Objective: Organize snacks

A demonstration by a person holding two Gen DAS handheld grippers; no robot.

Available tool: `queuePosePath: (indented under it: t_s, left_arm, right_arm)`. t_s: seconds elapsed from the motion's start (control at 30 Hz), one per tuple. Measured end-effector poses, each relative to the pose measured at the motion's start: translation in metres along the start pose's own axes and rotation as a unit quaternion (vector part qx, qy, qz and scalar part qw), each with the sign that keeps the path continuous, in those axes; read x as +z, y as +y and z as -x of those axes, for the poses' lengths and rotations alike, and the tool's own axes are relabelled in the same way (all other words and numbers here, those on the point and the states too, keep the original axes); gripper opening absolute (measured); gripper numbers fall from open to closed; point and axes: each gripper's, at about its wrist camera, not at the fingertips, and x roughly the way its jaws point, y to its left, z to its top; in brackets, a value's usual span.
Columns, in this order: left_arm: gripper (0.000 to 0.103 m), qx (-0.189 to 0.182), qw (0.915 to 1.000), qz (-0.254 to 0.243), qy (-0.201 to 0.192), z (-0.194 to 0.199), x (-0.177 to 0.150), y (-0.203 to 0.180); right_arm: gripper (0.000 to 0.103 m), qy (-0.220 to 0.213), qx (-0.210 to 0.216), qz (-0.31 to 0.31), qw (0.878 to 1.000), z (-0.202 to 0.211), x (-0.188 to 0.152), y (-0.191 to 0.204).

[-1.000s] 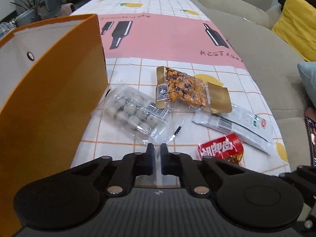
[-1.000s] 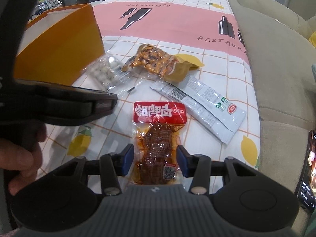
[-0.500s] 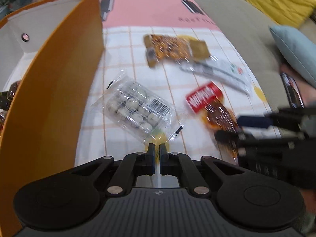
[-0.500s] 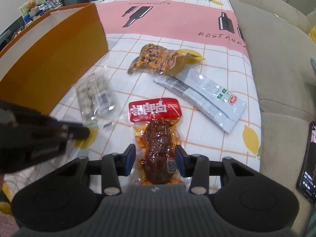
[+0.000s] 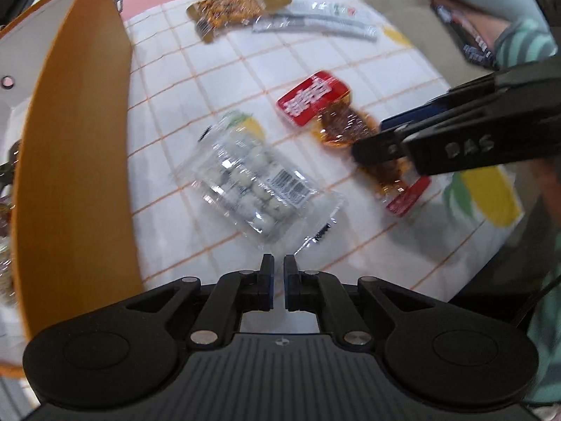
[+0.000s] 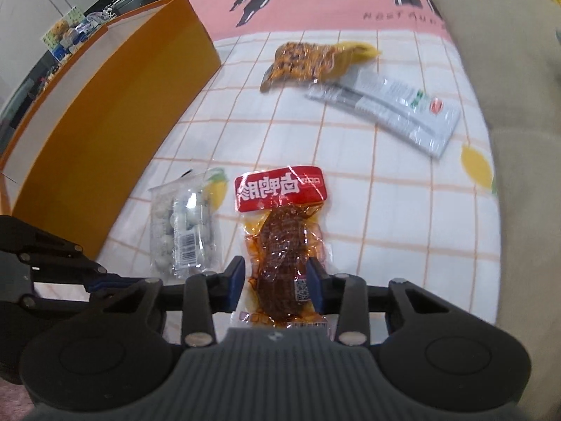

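Observation:
A red-topped meat snack pack (image 6: 280, 231) lies on the tablecloth between the fingers of my right gripper (image 6: 277, 277), which is open and straddles its near end; the pack also shows in the left wrist view (image 5: 336, 119). A clear pack of pale round sweets (image 5: 252, 182) lies just ahead of my left gripper (image 5: 278, 273), which is shut and empty; it also shows in the right wrist view (image 6: 184, 228). An orange box (image 5: 73, 161) stands to the left. A gold nut pack (image 6: 308, 59) and a white stick pack (image 6: 385, 101) lie farther off.
A checked tablecloth (image 6: 403, 210) with lemons and a pink band covers the table. A beige sofa (image 6: 519, 105) runs along the right edge. The person's striped sleeve (image 5: 522, 42) and a dark pack (image 5: 466, 38) are at the right. Some snacks lie inside the orange box.
My left gripper has swung right and tilted down over the clear sweets pack. My right gripper has moved forward so that its fingers straddle the meat pack. The packs have not moved.

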Motion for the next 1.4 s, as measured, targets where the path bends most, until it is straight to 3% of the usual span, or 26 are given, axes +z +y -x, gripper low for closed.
queuePosePath:
  t_s: [0.07,0.17,0.2,0.23,0.33,0.47,0.6,0.7,0.87,1.1,1.4]
  left_arm:
    - [0.012,0.012,0.9996,0.025,0.004,0.002,0.000,0.003]
    - [0.048,0.018,0.9982,0.054,-0.020,0.013,-0.001,0.005]
    - [0.069,0.016,0.9969,0.069,-0.035,0.017,-0.001,0.007]
    - [0.081,0.015,0.9948,0.087,-0.052,0.021,0.000,0.008]
    - [0.082,0.022,0.9876,0.136,-0.076,0.023,0.007,0.009]
    - [0.083,0.043,0.9824,0.161,-0.085,0.011,0.018,0.003]
    - [0.083,0.025,0.9651,0.237,-0.109,0.011,0.018,0.018]
    - [0.086,0.030,0.9580,0.261,-0.114,0.009,0.023,0.023]
    - [0.086,0.061,0.9544,0.271,-0.109,-0.004,0.027,0.022]
    - [0.088,0.046,0.9480,0.298,-0.103,-0.017,0.023,0.028]
    - [0.094,0.081,0.9583,0.256,-0.097,-0.023,0.035,0.017]
  right_arm:
    - [0.036,0.005,0.011,-0.013,1.000,0.001,-0.002,0.000]
    - [0.038,0.005,0.011,-0.010,1.000,0.001,-0.004,0.004]
    - [0.040,0.003,0.006,-0.002,1.000,0.001,-0.005,0.006]
    - [0.042,0.001,0.003,0.006,1.000,0.001,-0.005,0.009]
    - [0.051,-0.006,-0.018,0.040,0.999,0.000,-0.006,0.017]
    - [0.059,-0.020,-0.061,0.053,0.997,0.000,-0.005,0.016]
    - [0.063,-0.020,-0.061,0.037,0.997,0.002,-0.005,0.003]
    - [0.063,-0.018,-0.063,0.042,0.997,0.000,-0.005,0.004]
    - [0.062,-0.021,-0.072,0.072,0.995,-0.005,-0.005,0.017]
    - [0.063,-0.014,-0.102,0.109,0.989,-0.016,-0.004,0.026]
    - [0.068,-0.007,-0.110,0.104,0.988,-0.020,-0.003,0.025]
